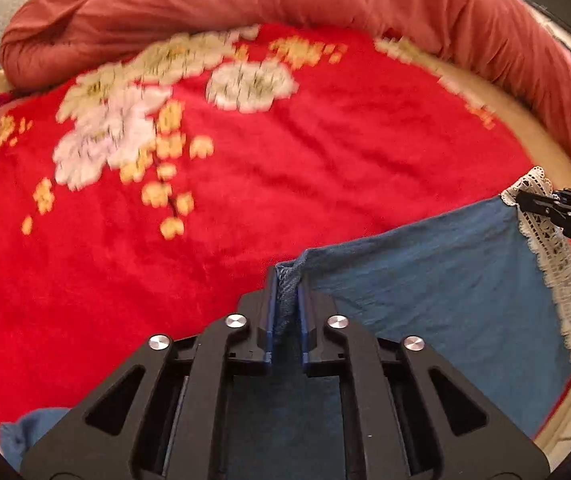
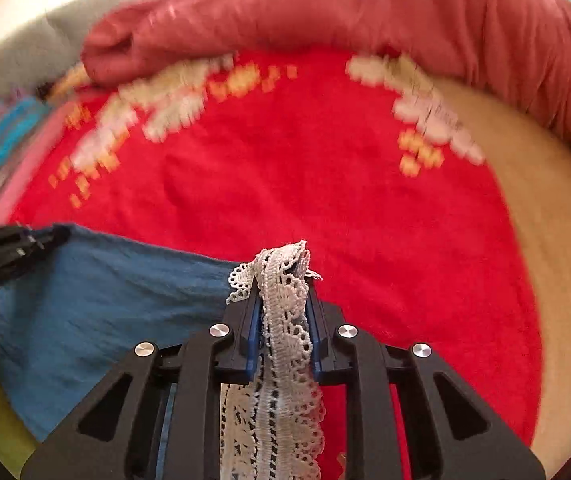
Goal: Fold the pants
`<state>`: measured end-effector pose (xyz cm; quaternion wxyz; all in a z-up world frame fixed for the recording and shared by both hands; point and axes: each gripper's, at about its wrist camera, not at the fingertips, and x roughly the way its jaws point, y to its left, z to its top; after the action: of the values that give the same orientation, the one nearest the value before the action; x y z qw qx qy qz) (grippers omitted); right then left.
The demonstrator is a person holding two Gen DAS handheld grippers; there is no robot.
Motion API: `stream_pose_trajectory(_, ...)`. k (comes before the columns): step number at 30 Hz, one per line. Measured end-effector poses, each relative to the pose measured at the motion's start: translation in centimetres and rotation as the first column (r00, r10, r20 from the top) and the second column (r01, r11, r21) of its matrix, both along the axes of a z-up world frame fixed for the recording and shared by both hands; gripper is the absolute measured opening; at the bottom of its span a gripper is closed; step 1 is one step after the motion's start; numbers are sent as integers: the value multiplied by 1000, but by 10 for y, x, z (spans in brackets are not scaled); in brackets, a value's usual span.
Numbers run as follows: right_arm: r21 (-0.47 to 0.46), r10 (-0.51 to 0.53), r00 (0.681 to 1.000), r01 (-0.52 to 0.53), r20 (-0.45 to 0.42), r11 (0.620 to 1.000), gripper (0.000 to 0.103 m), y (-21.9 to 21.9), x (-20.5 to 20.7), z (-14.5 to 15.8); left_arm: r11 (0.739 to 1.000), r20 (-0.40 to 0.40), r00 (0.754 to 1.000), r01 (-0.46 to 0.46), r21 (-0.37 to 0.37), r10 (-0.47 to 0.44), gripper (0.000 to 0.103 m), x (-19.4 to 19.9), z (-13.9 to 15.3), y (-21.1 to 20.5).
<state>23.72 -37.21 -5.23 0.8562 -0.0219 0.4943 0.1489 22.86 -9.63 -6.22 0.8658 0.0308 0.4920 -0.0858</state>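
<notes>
Right now your left gripper (image 1: 286, 280) pinches the blue pants (image 1: 425, 280) at a hemmed edge between its jaws, your right gripper (image 2: 283, 280) clamps their white lace trim (image 2: 285, 320), cloth spread between over the red blanket (image 1: 245, 200).

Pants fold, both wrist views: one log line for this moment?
stage: pants stretched between fingers over red blanket | left gripper: shut on blue hem | right gripper: shut on lace trim
</notes>
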Motion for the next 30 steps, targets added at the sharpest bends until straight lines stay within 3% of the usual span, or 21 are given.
stream_pose_trajectory(2, -4, -10, 1000, 10, 13, 1000, 26, -2, -4, -3, 1000, 4, 1000, -14, -13, 15, 23, -2, -8, 8)
stream_pose_trajectory(4, 4, -54, 998, 54, 19, 999, 37, -12, -7, 3, 998, 10, 999, -34, -57, 34, 34, -5, -6, 23)
stream_pose_trajectory(5, -1, -72, 997, 72, 19, 997, 46, -14, -9, 5, 995, 9, 999, -48, -85, 49, 37, -8, -3, 31)
stream_pose_trajectory(6, -13, -102, 994, 102, 31, 995, 48, -21, -16, 13, 993, 10, 998, -62, -100, 64, 37, -11, 1, 36)
stream_pose_trajectory(11, 53, -142, 984, 137, 103, 989, 48, -48, -58, 46, 987, 101, 985, -135, -88, 143, 37, -49, 31, 69)
stream_pose_trajectory(14, 122, -150, 985, 140, 79, 983, 48, -59, -82, 52, 973, 127, 972, -179, -148, 198, 43, -80, 48, 92)
stream_pose_trajectory(17, 177, -132, 990, 122, 46, 977, 48, -64, -108, 51, 972, 140, 969, -181, -152, 203, 49, -104, 56, 99)
stream_pose_trajectory(21, 246, -109, 994, 110, -20, 963, 48, -64, -131, 38, 976, 104, 973, -194, -102, 204, 59, -134, 47, 101)
stream_pose_trajectory(23, 248, -112, 992, 122, -52, 961, 48, -62, -136, 29, 973, 67, 971, -228, -47, 231, 62, -140, 37, 105)
stream_pose_trajectory(26, 234, -115, 987, 139, -112, 962, 49, -54, -140, 10, 960, 10, 961, -277, -31, 277, 63, -143, 21, 115)
stream_pose_trajectory(28, 222, -103, 989, 124, -104, 967, 34, -44, -144, 6, 957, -5, 958, -288, -23, 288, 63, -142, 15, 119)
stream_pose_trajectory(29, 211, -92, 991, 111, -95, 971, 19, -40, -147, 7, 955, -18, 955, -295, -25, 295, 63, -141, 12, 121)
stream_pose_trajectory(30, 200, -98, 993, 111, -73, 974, 16, -39, -152, 12, 953, -24, 953, -301, -27, 301, 63, -141, 10, 123)
